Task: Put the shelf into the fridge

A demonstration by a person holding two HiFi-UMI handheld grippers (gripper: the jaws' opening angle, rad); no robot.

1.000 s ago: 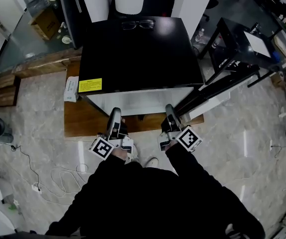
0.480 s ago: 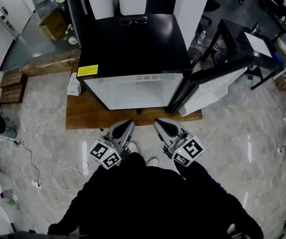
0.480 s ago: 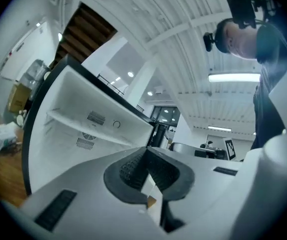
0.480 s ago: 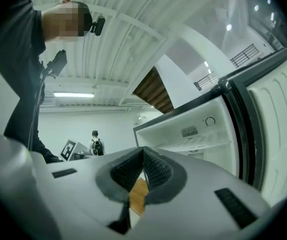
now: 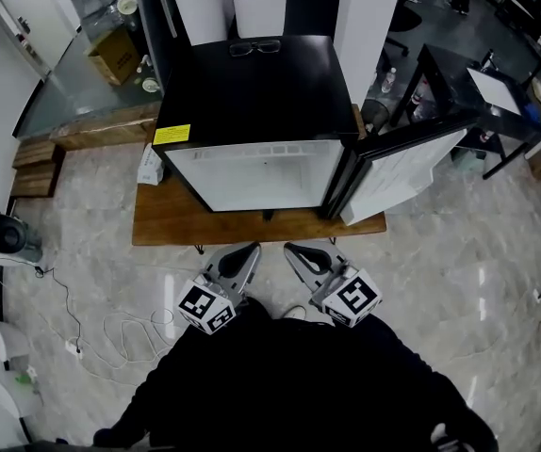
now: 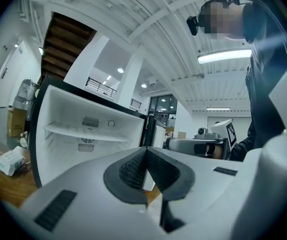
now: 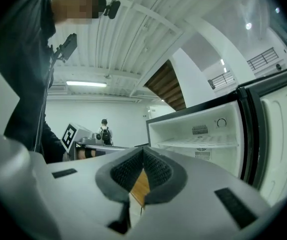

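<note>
The black fridge (image 5: 252, 92) stands on a low wooden table (image 5: 172, 222). Its door (image 5: 398, 163) hangs open on the right. The white shelf (image 6: 83, 132) sits inside the fridge, in the upper part, going from side to side. The left hand-held gripper (image 5: 248, 252) and the right hand-held gripper (image 5: 294, 251) are near the person, well apart from the fridge. Both are clenched tight with nothing in them. Glasses (image 5: 254, 47) lie on the far top of the fridge.

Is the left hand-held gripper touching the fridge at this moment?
Apart. The head view shows the left hand-held gripper held short of the fridge, with bare wooden platform visible between them.
</note>
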